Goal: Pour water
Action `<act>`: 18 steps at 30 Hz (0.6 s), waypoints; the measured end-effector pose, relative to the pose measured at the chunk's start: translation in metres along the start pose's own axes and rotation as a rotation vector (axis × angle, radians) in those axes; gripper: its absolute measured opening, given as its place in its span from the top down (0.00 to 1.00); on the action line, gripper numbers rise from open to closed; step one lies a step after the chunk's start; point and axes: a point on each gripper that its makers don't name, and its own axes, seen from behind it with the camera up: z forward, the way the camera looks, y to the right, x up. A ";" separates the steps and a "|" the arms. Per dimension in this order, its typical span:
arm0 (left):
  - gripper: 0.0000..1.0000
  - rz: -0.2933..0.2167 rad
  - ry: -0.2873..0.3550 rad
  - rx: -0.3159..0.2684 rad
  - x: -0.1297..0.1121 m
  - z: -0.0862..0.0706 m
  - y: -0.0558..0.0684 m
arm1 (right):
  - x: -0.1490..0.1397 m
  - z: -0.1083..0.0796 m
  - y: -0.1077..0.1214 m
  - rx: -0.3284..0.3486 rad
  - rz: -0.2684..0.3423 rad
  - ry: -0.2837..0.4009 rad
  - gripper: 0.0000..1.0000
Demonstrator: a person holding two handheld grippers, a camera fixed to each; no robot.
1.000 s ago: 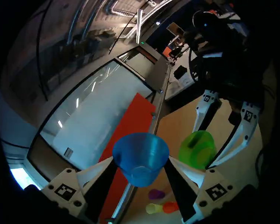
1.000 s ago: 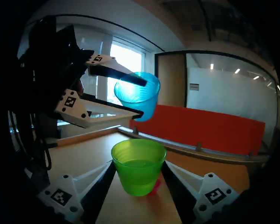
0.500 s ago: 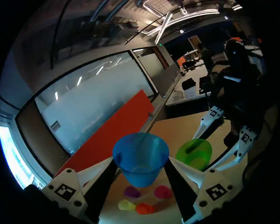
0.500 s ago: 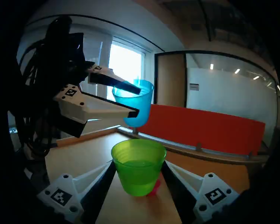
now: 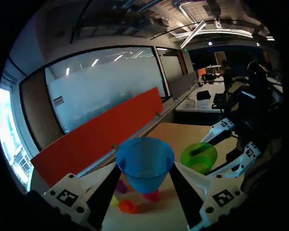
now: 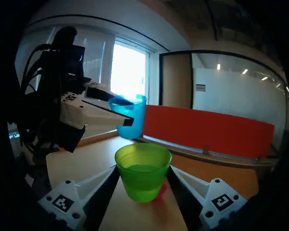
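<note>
1. Your left claw [image 5: 145, 175] is clamped on the blue cup [image 5: 145, 161], raised above the surface [image 6: 88, 159].
2. Your right claw [image 6: 143, 181] is clamped on the green cup [image 6: 143, 184], which is upright with water [image 6: 141, 168] inside.
3. In the right gripper view, the blue cup hangs up and left of the green cup, apart from it.

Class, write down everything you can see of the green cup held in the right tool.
The green cup is translucent bright green plastic, tapered, wider at its round open rim than at its base. It stands upright, with clear liquid reaching partway up. The right tool grips it, one finger pressing each side, over the wooden table.
</note>
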 end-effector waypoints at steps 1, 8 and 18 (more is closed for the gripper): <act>0.16 -0.018 -0.002 0.003 -0.003 -0.001 -0.001 | 0.000 0.000 0.000 0.000 0.000 0.000 0.13; 0.16 -0.148 -0.020 0.022 -0.024 -0.008 -0.008 | 0.001 0.003 0.004 -0.004 0.003 -0.002 0.13; 0.16 -0.201 -0.049 0.066 -0.056 -0.014 -0.022 | 0.001 0.007 0.010 -0.008 0.006 -0.011 0.13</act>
